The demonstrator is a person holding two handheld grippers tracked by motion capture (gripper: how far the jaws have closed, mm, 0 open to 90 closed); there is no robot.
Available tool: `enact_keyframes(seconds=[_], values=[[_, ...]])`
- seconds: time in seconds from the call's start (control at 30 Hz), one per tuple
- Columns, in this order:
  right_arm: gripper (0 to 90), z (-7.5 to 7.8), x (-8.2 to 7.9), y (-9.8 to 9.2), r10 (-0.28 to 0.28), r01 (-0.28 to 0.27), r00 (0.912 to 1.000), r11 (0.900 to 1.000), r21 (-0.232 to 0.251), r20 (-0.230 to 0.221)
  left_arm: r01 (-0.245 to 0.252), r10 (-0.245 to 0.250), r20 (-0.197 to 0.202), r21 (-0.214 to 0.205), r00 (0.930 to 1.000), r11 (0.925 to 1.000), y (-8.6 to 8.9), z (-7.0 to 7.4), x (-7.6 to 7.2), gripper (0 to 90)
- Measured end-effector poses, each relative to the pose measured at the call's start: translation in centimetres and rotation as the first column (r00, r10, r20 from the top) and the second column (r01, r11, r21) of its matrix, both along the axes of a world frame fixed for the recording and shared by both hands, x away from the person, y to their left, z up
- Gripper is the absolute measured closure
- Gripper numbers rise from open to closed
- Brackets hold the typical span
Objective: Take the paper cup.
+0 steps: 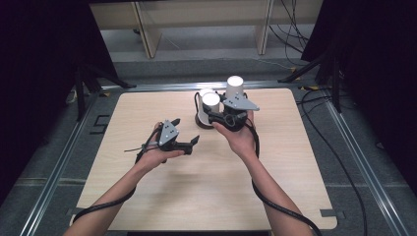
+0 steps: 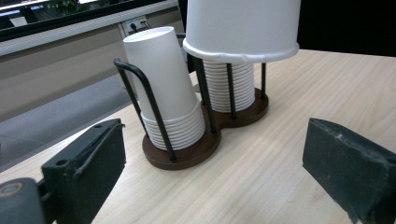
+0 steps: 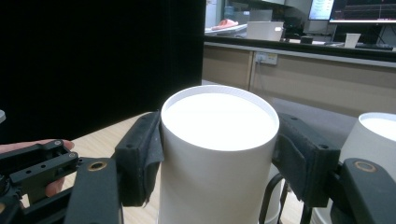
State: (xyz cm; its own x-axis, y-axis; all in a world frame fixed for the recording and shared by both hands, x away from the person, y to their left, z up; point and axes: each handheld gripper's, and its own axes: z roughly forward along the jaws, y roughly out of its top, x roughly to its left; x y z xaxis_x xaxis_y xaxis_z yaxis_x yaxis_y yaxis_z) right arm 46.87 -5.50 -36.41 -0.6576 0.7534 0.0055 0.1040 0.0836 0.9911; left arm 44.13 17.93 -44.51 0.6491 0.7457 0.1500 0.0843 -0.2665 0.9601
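Right gripper: white paper cup clamped above cup rack | left gripper: spread wide, nothing held, near rack

This looks like a lab or test room set up for recording. A pale wooden tabletop stands on grey floor between metal rails, with black curtains hung on both sides and loose cables trailing across the floor. Beyond it runs a long bench with a wall socket and lit computer screens.
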Motion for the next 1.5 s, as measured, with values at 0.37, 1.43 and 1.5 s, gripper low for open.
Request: enact_keyframes(seconds=[0.37, 1.43, 1.5], values=[[36.1, -1.6, -1.4, -1.4, -0.004, 0.006, 0.9983, 0.9993, 0.038, -0.058, 0.016, -0.016, -0.019, -0.005, 0.9997, 0.9999, 0.2, -0.9, -1.3, 5.3], [36.0, -6.0, -4.4, -6.2, -0.086, 0.108, 0.9804, 0.9874, 0.116, -0.177, 0.073, -0.074, -0.013, -0.049, 0.9972, 0.9961, -0.3, -2.0, -4.8, 5.2], [36.0, -6.0, -4.7, -6.4, -0.081, 0.108, 0.9773, 0.9857, 0.129, -0.196, 0.073, -0.073, -0.007, -0.056, 0.9973, 0.9958, -0.3, -2.0, -4.8, 5.2]])
